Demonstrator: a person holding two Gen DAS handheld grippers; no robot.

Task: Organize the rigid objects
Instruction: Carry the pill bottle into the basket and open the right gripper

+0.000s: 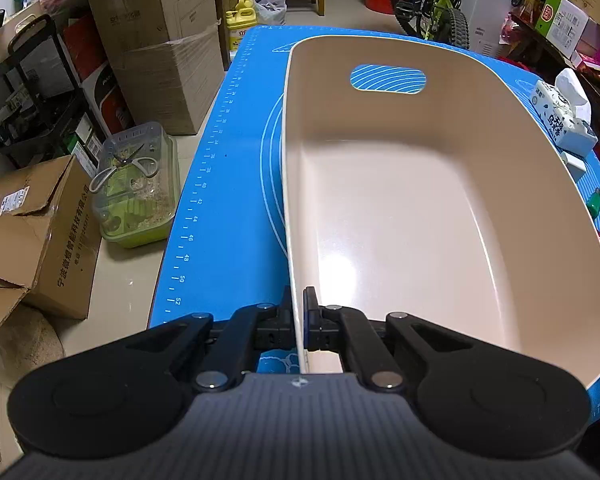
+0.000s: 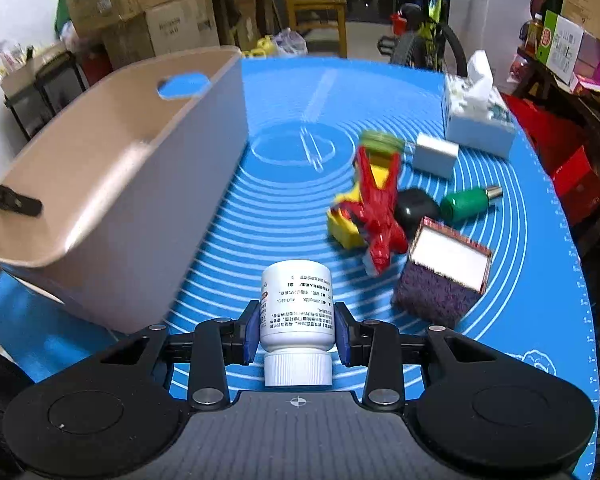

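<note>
A beige plastic bin (image 1: 420,208) stands on the blue mat (image 1: 228,200); its inside is bare. My left gripper (image 1: 299,320) is shut on the bin's near left rim. In the right wrist view the bin (image 2: 112,200) is at the left, with a left fingertip (image 2: 16,200) on its rim. My right gripper (image 2: 298,332) is shut on a white pill bottle (image 2: 297,304), cap toward the camera, held above the mat (image 2: 284,216). To the right lie a red figure (image 2: 380,216), a yellow block (image 2: 342,226), a black object (image 2: 414,208), a green bottle (image 2: 464,202), a purple box (image 2: 444,272) and a white adapter (image 2: 436,154).
A tissue box (image 2: 476,116) stands at the mat's far right, also in the left wrist view (image 1: 564,116). Cardboard boxes (image 1: 160,48), a clear container (image 1: 140,188) and a black shelf (image 1: 32,92) crowd the floor at left. A bicycle (image 1: 436,4) and wooden chair (image 2: 320,8) stand behind.
</note>
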